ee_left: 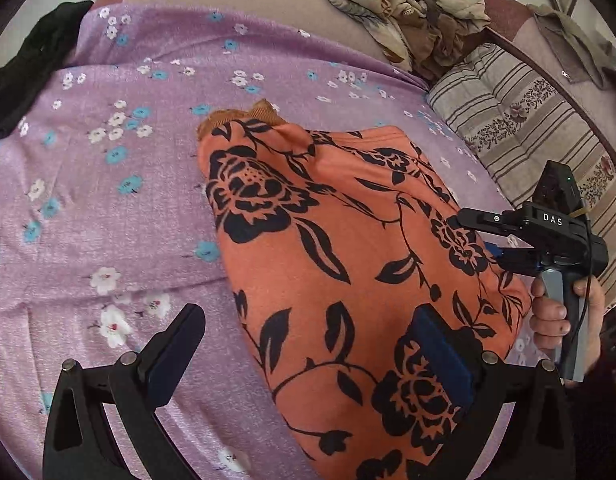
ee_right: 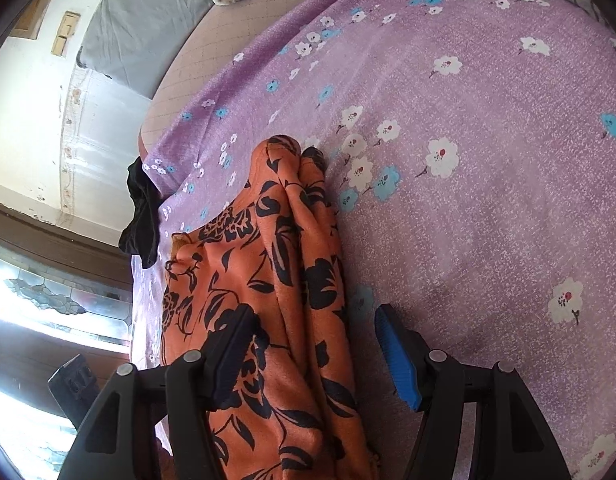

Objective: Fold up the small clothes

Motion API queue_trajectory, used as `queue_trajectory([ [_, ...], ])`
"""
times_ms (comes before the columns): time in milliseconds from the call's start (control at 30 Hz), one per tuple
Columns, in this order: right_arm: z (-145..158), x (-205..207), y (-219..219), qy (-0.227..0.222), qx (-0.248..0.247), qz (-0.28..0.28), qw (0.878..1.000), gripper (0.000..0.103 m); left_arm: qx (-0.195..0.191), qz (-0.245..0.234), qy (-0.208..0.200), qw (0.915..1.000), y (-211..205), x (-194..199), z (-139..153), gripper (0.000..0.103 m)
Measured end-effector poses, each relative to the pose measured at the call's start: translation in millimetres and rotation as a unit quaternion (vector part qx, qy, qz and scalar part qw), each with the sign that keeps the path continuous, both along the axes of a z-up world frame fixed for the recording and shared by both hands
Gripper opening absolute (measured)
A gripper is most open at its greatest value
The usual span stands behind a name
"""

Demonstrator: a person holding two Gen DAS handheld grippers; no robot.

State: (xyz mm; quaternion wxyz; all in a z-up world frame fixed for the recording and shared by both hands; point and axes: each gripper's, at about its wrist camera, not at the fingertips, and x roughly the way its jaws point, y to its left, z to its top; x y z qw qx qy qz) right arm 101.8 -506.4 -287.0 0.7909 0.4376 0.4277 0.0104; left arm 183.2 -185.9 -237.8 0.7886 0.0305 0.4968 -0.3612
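Orange garment (ee_right: 267, 280) between right gripper (ee_right: 316, 356) fingers

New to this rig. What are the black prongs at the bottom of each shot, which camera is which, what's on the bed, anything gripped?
No robot here: a person holds a handheld two-finger gripper in each hand, with a fisheye camera on each looking along its fingers. The prongs are those fingers. One picture is from the left gripper, which also shows the right gripper and the hand holding it. The other is from the right gripper. An orange floral garment lies on a purple flowered sheet. Both grippers stand open around the garment's edges; nothing is gripped.
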Motion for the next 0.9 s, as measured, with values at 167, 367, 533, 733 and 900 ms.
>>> queue_trajectory([
  [167,-8.0,3.3,3.1,-0.015,0.037,0.014,0.999,0.071,-0.02,-0.006,0.064,0.9977,-4.6,7.8,-17.8,0.103],
  [367,-10.4,10.6,18.1,-0.025,0.041,0.045,0.998,0.072,-0.051,-0.008,0.093,0.9944,-7.3,11.4,-23.4,0.103],
  [533,-9.0,14.7,32.8,-0.032,0.037,0.057,0.997,0.072,-0.067,-0.01,0.098,0.9929,-14.0,11.3,-24.2,0.103],
  [733,3.8,16.6,56.2,-0.029,-0.022,0.064,0.997,0.062,-0.086,0.007,0.105,0.9908,-6.7,16.5,-24.7,0.088],
  [900,24.0,12.2,69.7,-0.036,-0.085,0.057,0.994,0.048,-0.096,0.021,0.107,0.9894,5.5,22.3,-17.2,0.06],
])
